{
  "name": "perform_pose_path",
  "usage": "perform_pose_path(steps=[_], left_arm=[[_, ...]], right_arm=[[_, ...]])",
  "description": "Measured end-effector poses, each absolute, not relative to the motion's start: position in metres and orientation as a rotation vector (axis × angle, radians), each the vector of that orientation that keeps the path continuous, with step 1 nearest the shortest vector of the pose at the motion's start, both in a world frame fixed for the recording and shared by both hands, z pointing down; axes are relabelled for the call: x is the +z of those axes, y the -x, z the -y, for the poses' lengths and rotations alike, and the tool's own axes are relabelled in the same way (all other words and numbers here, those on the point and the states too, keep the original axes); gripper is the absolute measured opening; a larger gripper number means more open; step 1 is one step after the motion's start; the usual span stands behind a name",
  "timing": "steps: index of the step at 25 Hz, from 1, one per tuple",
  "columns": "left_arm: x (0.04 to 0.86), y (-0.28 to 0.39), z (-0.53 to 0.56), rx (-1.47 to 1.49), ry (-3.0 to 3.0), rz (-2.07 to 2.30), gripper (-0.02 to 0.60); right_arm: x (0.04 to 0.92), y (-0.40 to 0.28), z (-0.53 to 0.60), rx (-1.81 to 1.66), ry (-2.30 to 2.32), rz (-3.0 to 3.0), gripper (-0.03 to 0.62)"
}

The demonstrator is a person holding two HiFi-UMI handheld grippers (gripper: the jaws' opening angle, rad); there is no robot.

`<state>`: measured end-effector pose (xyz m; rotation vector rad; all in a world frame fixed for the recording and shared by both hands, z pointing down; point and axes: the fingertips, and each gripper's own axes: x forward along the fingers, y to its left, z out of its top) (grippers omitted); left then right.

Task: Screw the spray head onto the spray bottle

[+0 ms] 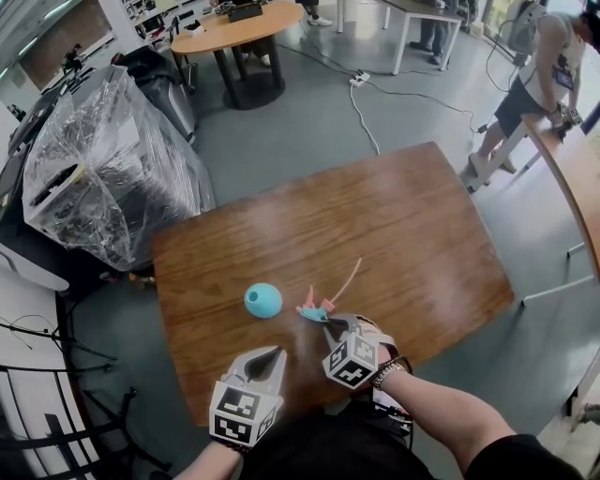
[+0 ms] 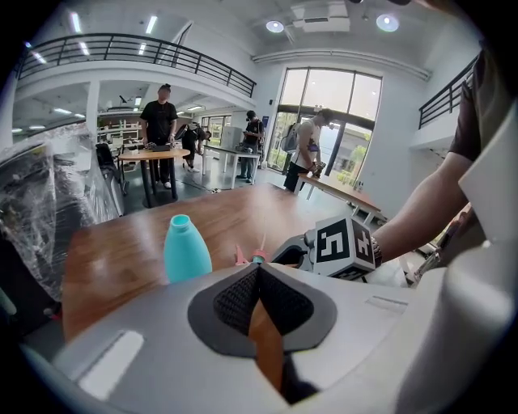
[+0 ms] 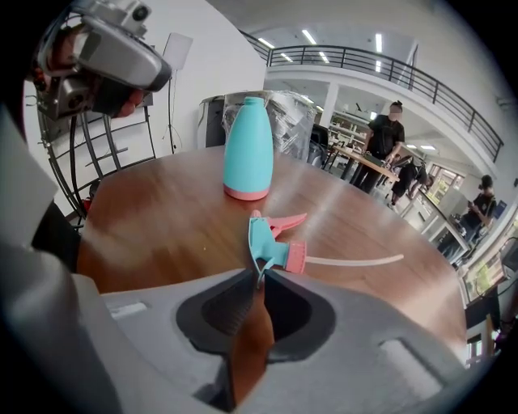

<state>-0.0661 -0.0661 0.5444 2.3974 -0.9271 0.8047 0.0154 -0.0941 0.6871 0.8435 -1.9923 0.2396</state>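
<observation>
The spray head [image 3: 275,247] lies on its side on the wooden table [image 1: 394,225], toward the person's edge. It has a teal body, a pink trigger [image 3: 283,221] pointing toward the bottle, a pink screw collar [image 3: 296,256], and a pale dip tube [image 3: 356,260] trailing away flat on the wood. The right gripper [image 3: 261,279] points steeply down at it. Its tips are drawn almost together and nip the thin teal rear edge of the head, which still rests on the tabletop. Near it, to its left in the head view and not touching it, the spray bottle [image 1: 263,299] stands upright. It is teal with a pink band at the base, and its neck is open and bare. The left gripper [image 1: 278,352] hangs over the near part of the table, short of the bottle, with its jaws pressed together on nothing. Beyond the table's left corner stands bulky equipment wrapped in clear plastic [image 1: 103,159]. A round wooden table [image 1: 239,28] stands farther back on the grey floor, and a white power strip [image 1: 358,80] with its cable lies on that floor. At the right a person [image 1: 539,66] leans over another wooden table.
</observation>
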Motion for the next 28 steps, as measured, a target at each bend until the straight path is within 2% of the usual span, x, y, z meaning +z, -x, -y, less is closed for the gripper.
perform_pose_path(steps=[10,27,28], left_arm=[[0.541,0.074,0.065,0.799,-2.426,0.879,0.015],[0.536,0.057,0.079,0.745,-2.483,0.943,0.017],[0.534,0.056,0.081,0.747,-2.505,0.942,0.038]], right_arm=[[0.67,-0.019,0.093,0.323,-0.915,1.993,0.009],[0.57,-0.043,0.099,0.873,-0.984,2.294,0.0],[0.562,-0.044,0.097,0.918,-0.967,2.318,0.0]])
